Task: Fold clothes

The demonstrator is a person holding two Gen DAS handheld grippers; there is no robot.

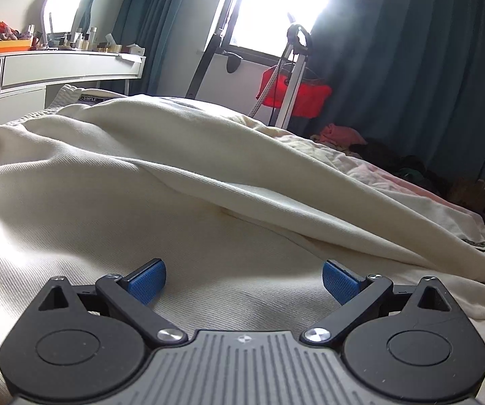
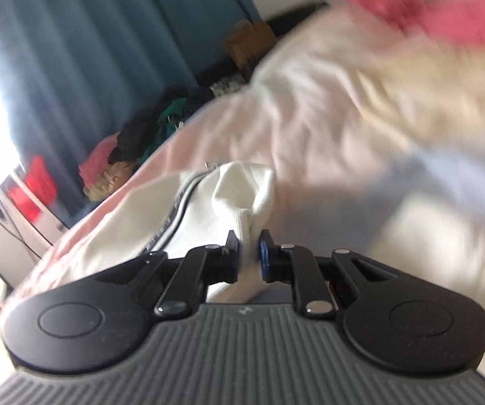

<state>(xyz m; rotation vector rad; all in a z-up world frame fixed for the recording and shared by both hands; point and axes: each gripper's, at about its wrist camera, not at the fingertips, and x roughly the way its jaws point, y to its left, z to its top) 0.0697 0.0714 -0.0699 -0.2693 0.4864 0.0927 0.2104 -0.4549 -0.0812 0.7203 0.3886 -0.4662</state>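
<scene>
Your cream ribbed garment (image 1: 134, 175) fills the left wrist view, spread flat across the lower frame, with one thick fold lying diagonally from upper left to lower right. In the right wrist view its white ribbed edge (image 2: 242, 195), dark-striped, stands bunched at centre.

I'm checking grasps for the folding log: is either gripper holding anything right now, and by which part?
The right gripper pinches the white garment by a bunched ribbed edge. The left gripper is open over the cream garment, holding nothing.
</scene>
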